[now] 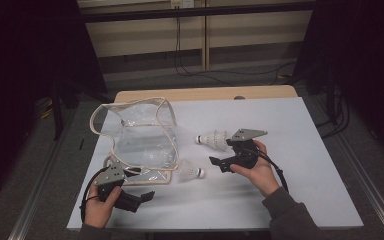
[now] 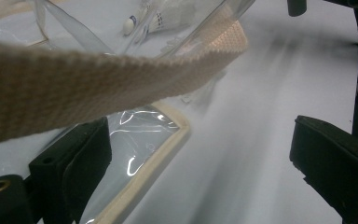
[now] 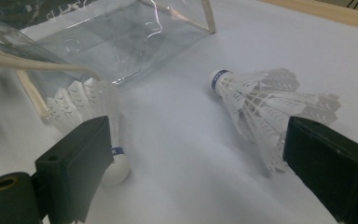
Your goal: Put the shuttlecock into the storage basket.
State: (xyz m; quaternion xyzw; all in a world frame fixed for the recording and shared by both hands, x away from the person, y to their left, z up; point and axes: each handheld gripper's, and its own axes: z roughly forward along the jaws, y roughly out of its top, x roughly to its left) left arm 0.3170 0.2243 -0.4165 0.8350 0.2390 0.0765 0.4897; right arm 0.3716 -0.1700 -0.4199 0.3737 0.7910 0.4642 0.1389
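1. High view: your left gripper [image 1: 137, 187] sits at the near left corner of the white table [image 1: 305, 165], just beside the near edge of the clear bag [image 1: 140, 135]. Your right gripper [image 1: 227, 152] is mid-table, between the far shuttlecock [image 1: 214, 139] and the near shuttlecock [image 1: 190, 171]. Both shuttlecocks lie on the board outside the bag. You have bare room to the right and along the near edge.

2. Left gripper view: your jaws stand wide apart with nothing pressed between them. The bag's beige strap [image 2: 88, 88] crosses just ahead, and its trimmed corner lies by the left jaw; the high view hides this closeness.

3. Right gripper view: jaws released and spread wide. One shuttlecock [image 3: 93, 121] is by the left jaw, cork towards you; the other [image 3: 265, 102] is by the right jaw. Neither is gripped.
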